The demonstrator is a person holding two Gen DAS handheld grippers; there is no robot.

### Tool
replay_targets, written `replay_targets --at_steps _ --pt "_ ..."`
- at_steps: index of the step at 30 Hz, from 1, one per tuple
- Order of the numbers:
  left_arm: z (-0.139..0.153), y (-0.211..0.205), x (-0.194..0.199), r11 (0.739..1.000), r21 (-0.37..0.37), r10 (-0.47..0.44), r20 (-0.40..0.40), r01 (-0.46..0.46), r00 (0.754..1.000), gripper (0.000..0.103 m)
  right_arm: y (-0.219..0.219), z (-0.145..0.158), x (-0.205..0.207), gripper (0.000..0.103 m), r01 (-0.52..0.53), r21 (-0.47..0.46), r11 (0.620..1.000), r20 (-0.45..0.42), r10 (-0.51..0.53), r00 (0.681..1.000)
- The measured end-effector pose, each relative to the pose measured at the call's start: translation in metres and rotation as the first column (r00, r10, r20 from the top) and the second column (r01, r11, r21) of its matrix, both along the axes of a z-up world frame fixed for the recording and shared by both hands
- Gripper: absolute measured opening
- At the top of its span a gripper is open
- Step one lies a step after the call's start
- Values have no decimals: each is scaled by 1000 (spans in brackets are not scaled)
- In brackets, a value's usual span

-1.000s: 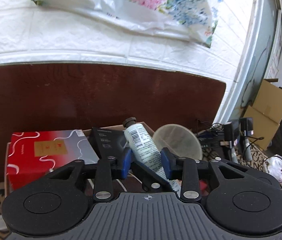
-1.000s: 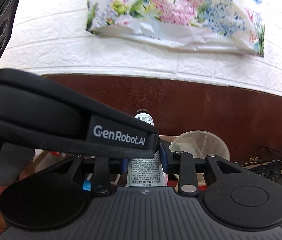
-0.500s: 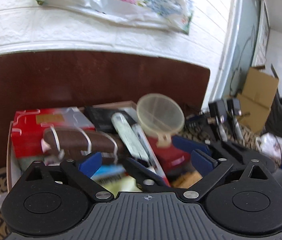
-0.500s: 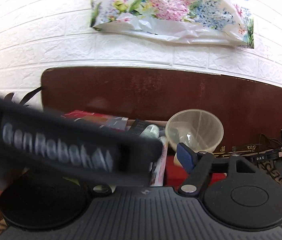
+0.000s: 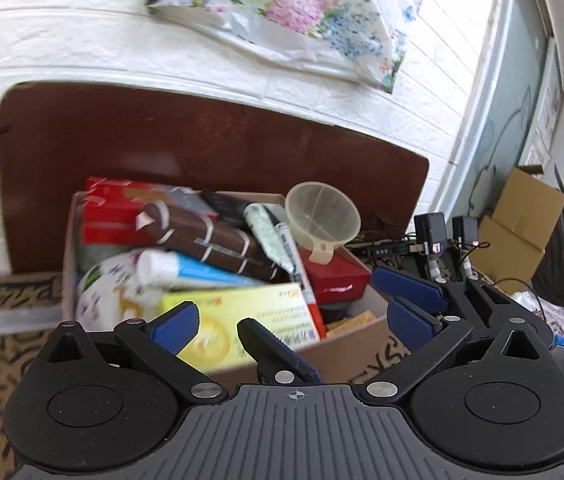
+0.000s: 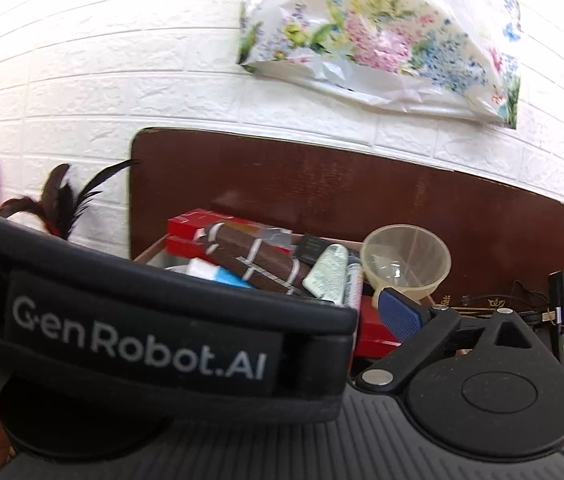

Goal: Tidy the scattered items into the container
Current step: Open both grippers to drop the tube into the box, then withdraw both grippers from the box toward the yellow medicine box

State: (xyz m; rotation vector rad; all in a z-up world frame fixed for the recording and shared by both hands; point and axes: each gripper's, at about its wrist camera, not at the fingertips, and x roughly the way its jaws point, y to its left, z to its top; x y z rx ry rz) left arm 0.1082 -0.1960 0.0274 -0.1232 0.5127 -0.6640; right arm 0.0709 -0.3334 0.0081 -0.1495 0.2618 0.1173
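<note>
Cardboard box (image 5: 366,322) sitting mid-frame, brimming with cartons, white tube (image 5: 266,236) lying inside beside funnel (image 5: 322,216), left gripper (image 5: 286,322) gaping empty, right gripper (image 6: 362,316) jaws opening, nothing visible between.

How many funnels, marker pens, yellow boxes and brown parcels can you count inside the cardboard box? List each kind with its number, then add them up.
Funnel: 1
Marker pen: 1
Yellow box: 1
Brown parcel: 1
Total: 4
</note>
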Motion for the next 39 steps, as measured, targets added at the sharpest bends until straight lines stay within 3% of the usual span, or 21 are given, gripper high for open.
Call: replay_targets --at_steps 13,23,33,39 --pt "-18 66 -71 988 -66 133 -77 -138 988 103 64 -18 -62 101 -94 -68 993 -35 92 995" --pt "-29 141 -98 954 -93 274 -116 -285 955 103 123 -26 -80 101 -244 -101 964 -62 239 969" --pt "-44 211 -64 904 -122 388 -169 -410 906 103 186 -32 -51 101 -343 -129 931 -55 338 939" --pt "-49 233 -27 894 -133 405 -165 -427 899 103 208 -35 -10 101 -347 -107 932 -99 337 936"
